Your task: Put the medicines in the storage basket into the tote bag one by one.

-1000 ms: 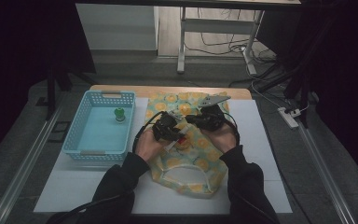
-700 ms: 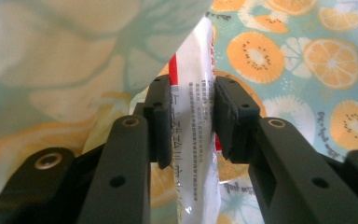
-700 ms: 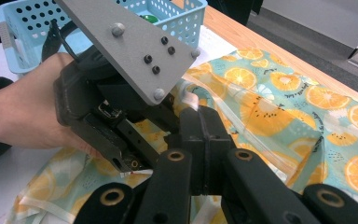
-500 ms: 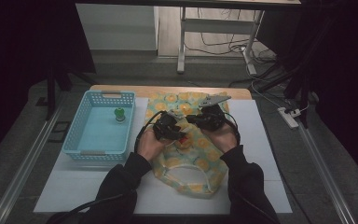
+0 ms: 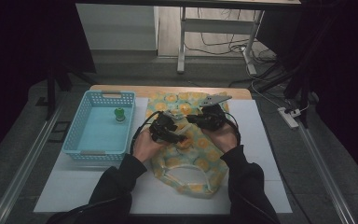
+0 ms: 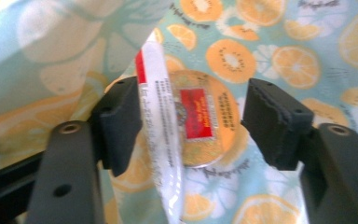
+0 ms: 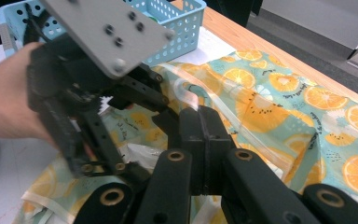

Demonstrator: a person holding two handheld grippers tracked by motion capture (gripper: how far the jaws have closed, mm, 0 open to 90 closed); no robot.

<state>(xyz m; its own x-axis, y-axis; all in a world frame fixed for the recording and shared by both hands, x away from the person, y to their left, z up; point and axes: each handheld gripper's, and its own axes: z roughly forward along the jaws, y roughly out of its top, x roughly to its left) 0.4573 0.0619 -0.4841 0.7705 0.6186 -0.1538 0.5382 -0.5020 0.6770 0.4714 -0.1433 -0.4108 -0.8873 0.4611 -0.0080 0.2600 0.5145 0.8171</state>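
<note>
A bag [image 5: 186, 161] printed with orange slices lies on the white mat, its mouth towards the person. My left gripper [image 5: 179, 138] reaches into that mouth. In the left gripper view its jaws [image 6: 196, 119] have just been opening and stand apart, with a clear-wrapped round golden packet with a red label [image 6: 198, 114] between them, resting on the bag's lining [image 6: 279, 56]. The pads do not press on the packet. My right gripper [image 5: 191, 119] is shut on the bag's upper edge [image 7: 193, 100], its jaws [image 7: 204, 135] together, and holds the mouth lifted.
A light blue basket [image 5: 79, 150] stands left of the bag with a small green object [image 5: 119, 113] inside. The white mat [image 5: 261, 154] covers the wooden table [image 5: 168, 88]. A power strip [image 5: 289, 116] lies on the floor at the right.
The left gripper's jaws have widened inside the bag's mouth. Both hands have stayed almost where they were, and the right gripper still holds the bag's edge.
</note>
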